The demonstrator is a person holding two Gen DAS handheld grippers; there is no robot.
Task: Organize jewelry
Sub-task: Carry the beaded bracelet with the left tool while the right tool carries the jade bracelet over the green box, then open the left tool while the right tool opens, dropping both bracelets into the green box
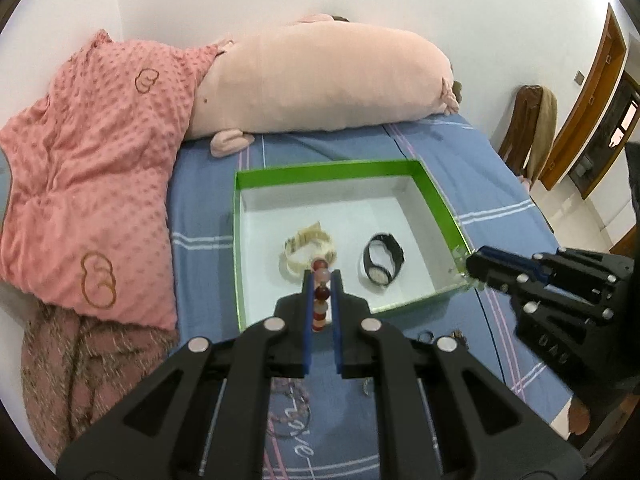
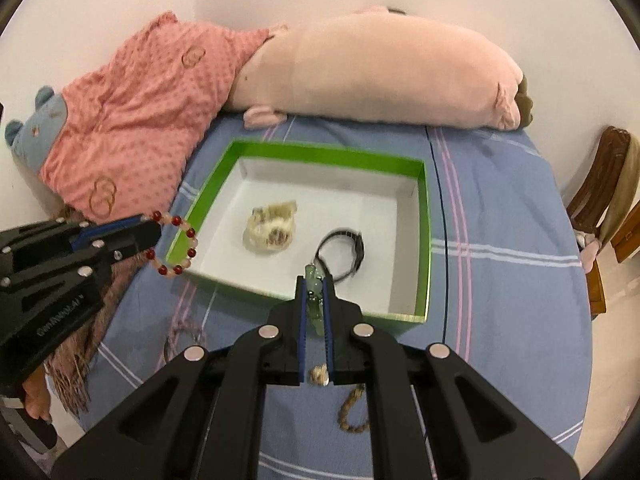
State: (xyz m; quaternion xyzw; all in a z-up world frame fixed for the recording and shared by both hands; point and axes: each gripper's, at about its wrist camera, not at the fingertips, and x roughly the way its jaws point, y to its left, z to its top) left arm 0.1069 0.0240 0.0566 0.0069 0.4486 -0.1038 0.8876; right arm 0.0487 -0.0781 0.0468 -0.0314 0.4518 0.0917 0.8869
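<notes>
Both pairs of jaws were clamped on jewelry: the left gripper point(image 1: 322, 280) pinched a red-and-pale bead bracelet point(image 2: 176, 246), which hung as a loop beside the near left corner of the box in the right wrist view, and the right gripper point(image 2: 315, 284) pinched a pale green bead piece point(image 2: 314, 292) between its blue pads.

Behind everything, a long pink plush pig point(image 1: 320, 84) lay along the wall, next to a pink dotted blanket point(image 1: 96, 168) at the left. A blue striped bedsheet point(image 1: 440, 152) covered the bed. On it sat the open green box point(image 1: 328, 170) with a white floor. Inside lay a cream-coloured watch point(image 1: 308, 250) near the middle and a black watch point(image 1: 382, 260) to its right, apart from each other. More jewelry lay on the sheet near the grippers: a brownish braided strand point(image 2: 352, 412) and a small ring point(image 1: 426, 336).
</notes>
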